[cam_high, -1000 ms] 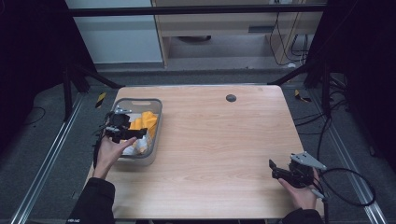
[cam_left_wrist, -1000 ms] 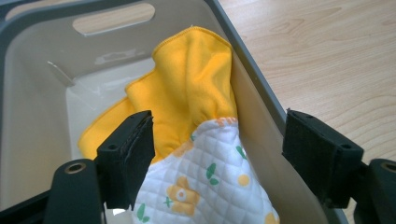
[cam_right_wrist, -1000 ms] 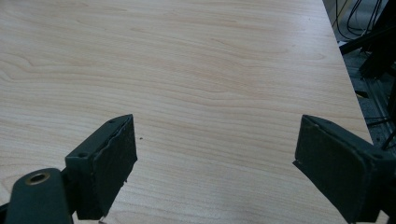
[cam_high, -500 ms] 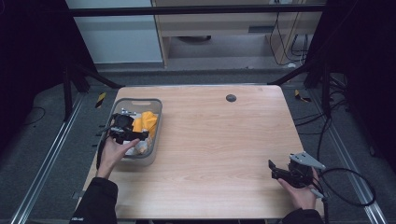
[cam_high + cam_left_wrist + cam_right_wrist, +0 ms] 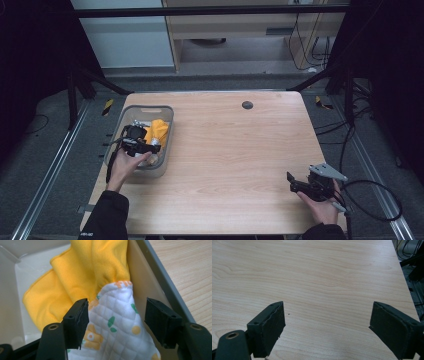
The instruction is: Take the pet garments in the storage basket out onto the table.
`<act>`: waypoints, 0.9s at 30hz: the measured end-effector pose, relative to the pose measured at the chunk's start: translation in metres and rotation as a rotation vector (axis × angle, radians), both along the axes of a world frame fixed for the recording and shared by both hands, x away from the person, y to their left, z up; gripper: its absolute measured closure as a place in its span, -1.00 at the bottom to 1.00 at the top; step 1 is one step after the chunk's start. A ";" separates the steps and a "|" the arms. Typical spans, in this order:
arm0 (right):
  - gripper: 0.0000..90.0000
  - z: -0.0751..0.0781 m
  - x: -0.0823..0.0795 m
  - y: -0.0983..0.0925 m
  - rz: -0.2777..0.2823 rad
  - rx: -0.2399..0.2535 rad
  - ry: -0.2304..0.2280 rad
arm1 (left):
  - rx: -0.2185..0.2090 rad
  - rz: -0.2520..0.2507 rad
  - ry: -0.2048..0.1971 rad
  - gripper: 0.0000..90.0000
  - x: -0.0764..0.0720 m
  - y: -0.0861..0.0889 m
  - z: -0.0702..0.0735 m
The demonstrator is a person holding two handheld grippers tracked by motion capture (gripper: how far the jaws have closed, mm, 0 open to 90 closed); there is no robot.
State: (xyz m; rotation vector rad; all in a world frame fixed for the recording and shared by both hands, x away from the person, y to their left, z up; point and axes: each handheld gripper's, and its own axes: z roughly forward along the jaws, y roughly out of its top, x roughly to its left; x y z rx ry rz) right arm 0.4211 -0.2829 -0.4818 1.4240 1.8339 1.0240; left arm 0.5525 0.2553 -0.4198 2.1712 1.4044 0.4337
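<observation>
Grey plastic bin sits at the table's left edge, holding an orange cloth; the left gripper reaches into it. The right gripper rests near the right front corner. A dark round hole lies near the far edge.

Left gripper view: a white quilted cloth, with orange print too partial to read, lies between the closing jaws, ungripped; the orange cloth lies beyond.

Right gripper view: jaws wide apart, holding nothing, over bare wood.

Hidden and cut off in the bin

Your left hand-held gripper covers most of the bin's contents; the quilted cloth runs off the bottom edge, and the yellow cloth off the top.
</observation>
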 end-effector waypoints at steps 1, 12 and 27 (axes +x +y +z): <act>-0.72 0.000 0.000 0.000 0.003 -0.001 0.001 | 0.002 0.002 0.007 -0.19 0.000 0.000 -0.001; -0.72 -0.001 0.001 0.001 0.011 0.000 0.015 | -0.011 0.028 0.075 0.16 0.003 -0.001 -0.005; -0.72 -0.002 0.002 0.001 0.016 -0.003 0.021 | 0.019 0.062 0.079 0.76 0.001 -0.001 -0.002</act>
